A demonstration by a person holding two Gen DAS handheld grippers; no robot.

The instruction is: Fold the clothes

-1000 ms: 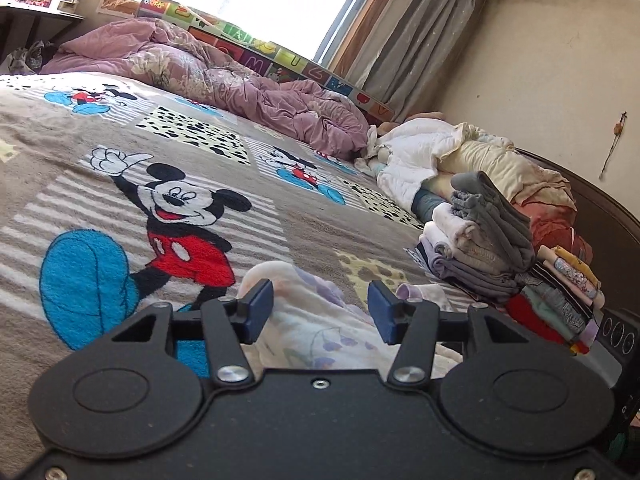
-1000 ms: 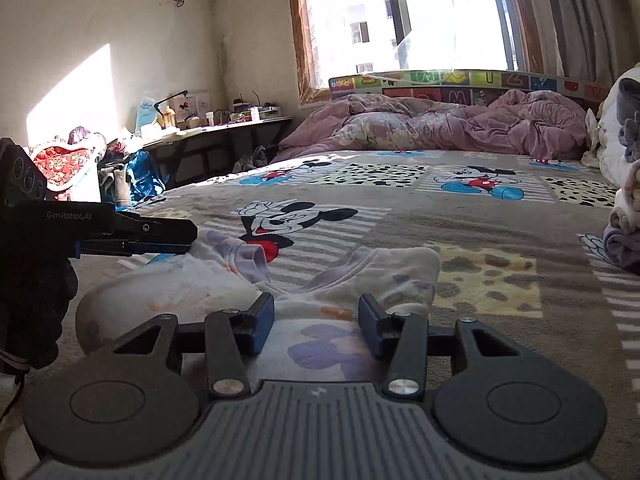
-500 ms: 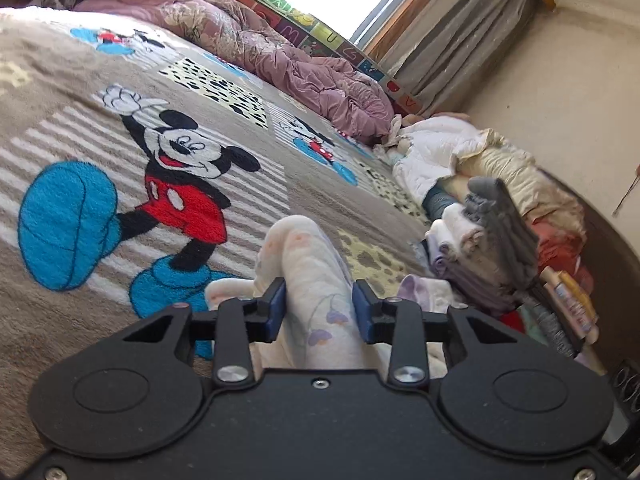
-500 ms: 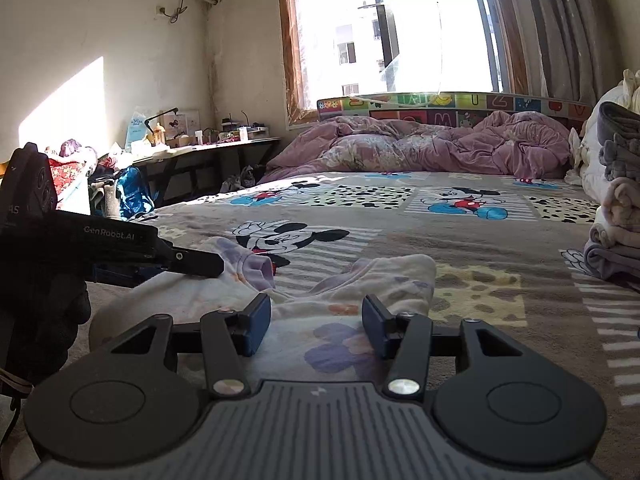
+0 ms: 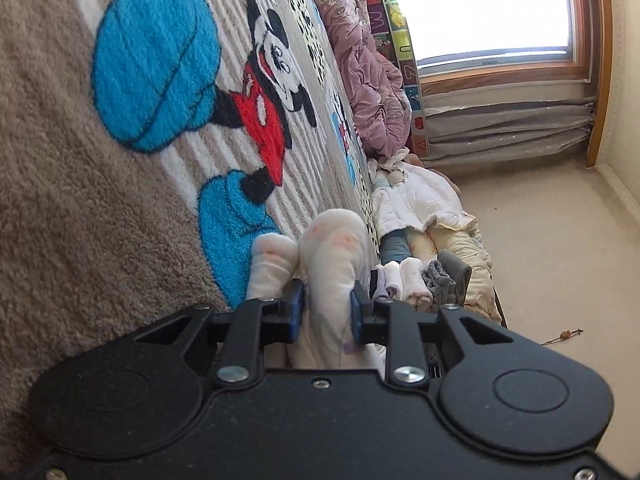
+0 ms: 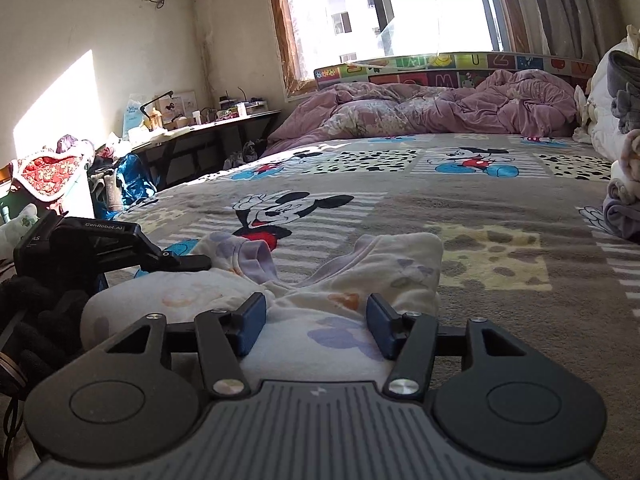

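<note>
The left gripper (image 5: 326, 312) pinches a bunched fold of the white printed garment (image 6: 340, 280); the right gripper (image 6: 316, 322), jaws spread, hovers over it.

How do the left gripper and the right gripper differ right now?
The left gripper is shut on a bunched fold of the white printed garment; the right gripper is open, with the cloth lying flat between its fingers. The left gripper's view is rolled sideways; the right gripper's view is level. Both have blue pads on black fingers and sit low over the Mickey Mouse blanket.
</note>
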